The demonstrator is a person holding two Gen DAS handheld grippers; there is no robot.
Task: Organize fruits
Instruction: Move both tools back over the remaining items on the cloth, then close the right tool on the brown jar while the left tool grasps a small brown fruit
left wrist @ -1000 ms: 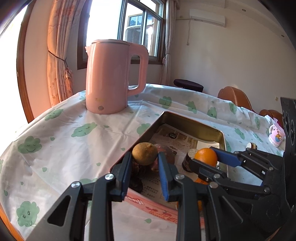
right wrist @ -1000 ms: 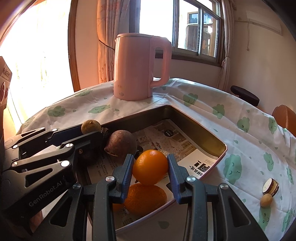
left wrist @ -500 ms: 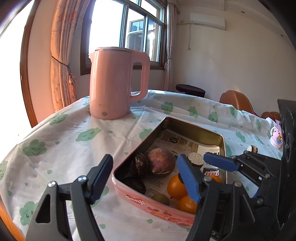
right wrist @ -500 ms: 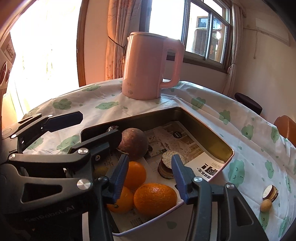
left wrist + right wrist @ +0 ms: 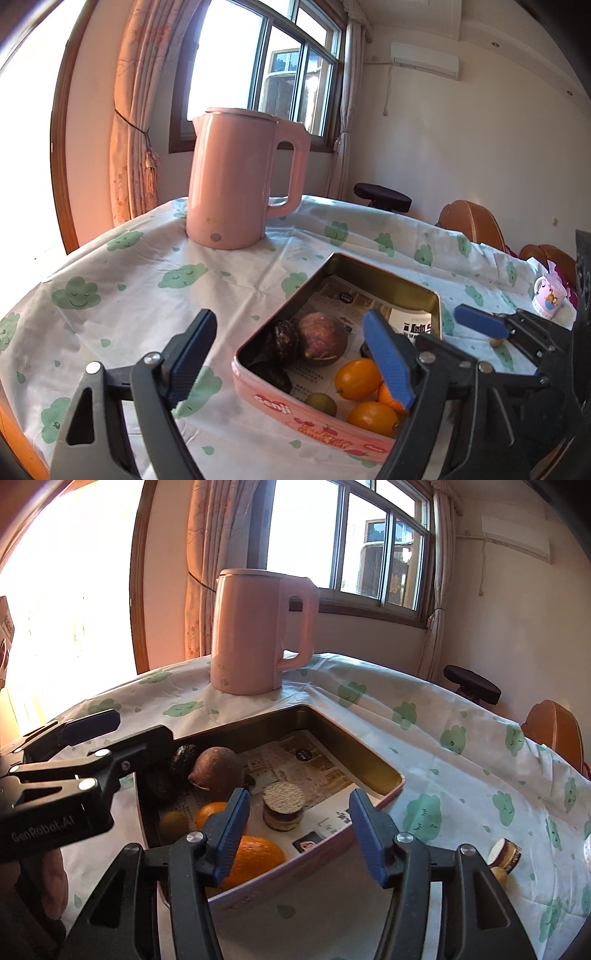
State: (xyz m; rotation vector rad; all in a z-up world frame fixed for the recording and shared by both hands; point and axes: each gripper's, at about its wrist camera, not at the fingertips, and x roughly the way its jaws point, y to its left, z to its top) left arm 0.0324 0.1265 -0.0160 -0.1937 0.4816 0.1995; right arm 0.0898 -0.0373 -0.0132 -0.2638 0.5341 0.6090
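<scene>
Pink tin (image 5: 332,439) holds the fruit; both jaws spread, gripping nothing.
Your right gripper (image 5: 299,830), jaws just opening, is nearer the stray halved fruit (image 5: 504,853) lying right of it on the worktop.

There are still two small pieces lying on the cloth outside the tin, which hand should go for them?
Right, probably. The two small pieces lie on the cloth just beyond the right gripper, whose jaws have just been opening and hold nothing. The left gripper, also empty, sits across the tin from them.

Sunlit window (image 5: 273,77) with curtain (image 5: 136,110), cream walls (image 5: 461,147).
</scene>
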